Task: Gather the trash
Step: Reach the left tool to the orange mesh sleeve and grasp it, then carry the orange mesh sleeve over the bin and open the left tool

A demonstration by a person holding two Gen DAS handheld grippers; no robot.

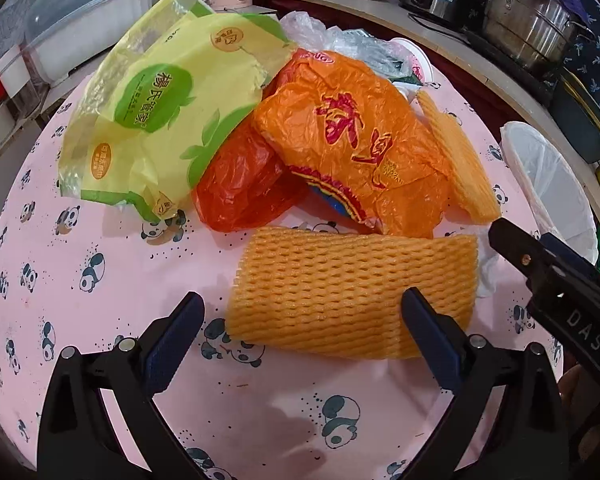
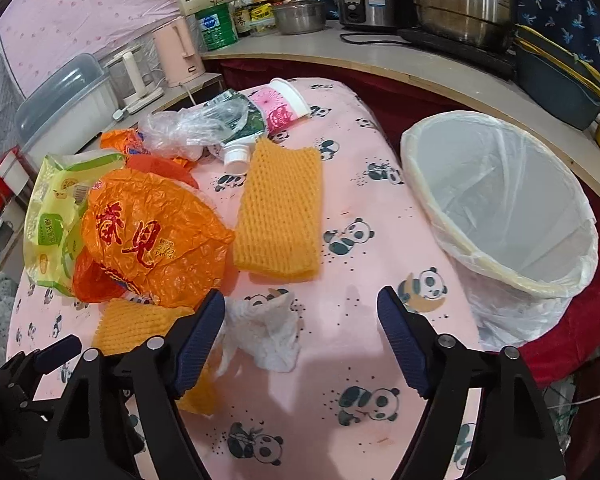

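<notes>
Well, the lined bin (image 2: 512,240) looks empty, every wrapper's on the desk (image 1: 112,304); left tongs (image 1: 304,314) gape over foam netting (image 1: 348,292), right tongs (image 2: 300,308) open around the tissue (image 2: 268,336).

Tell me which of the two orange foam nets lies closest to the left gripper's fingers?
The foam net lying crosswise right in front of the left gripper, partly between its open fingers. The other foam net lies farther back, beside the orange plastic bag.

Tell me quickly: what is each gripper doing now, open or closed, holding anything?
Left gripper: open, empty, over the foam net sleeve.
Right gripper: open, empty, the crumpled tissue between its fingers, not gripped.
</notes>
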